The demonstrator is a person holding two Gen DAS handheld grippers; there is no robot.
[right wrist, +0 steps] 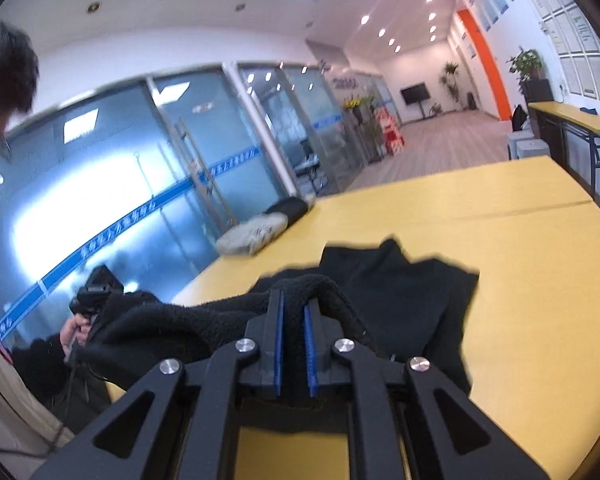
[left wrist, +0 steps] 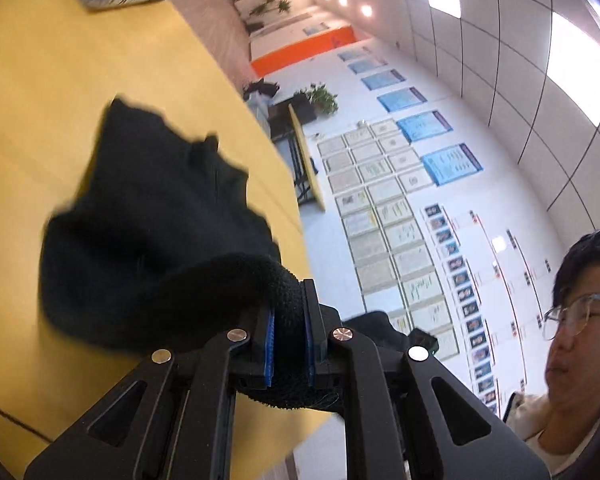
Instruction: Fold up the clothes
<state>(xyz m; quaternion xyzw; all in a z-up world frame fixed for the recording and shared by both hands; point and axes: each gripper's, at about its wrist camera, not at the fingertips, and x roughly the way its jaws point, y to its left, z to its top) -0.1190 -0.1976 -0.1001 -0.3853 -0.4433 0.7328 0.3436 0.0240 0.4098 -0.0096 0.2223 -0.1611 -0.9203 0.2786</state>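
Above yellow table (right wrist: pixel 540 280), both grippers clamping black garment (left wrist: pixel 152 216)

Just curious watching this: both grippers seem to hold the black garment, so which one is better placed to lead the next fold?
Neither clearly. The left gripper and right gripper each pinch an edge of the black garment above the yellow table, so they probably move together.

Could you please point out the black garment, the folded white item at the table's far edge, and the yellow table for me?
black garment (left wrist: pixel 152 216): left wrist view, middle of the hanging cloth.
folded white item (right wrist: pixel 252 234): right wrist view, its top face.
yellow table (right wrist: pixel 540 280): right wrist view, bare top right of the garment.
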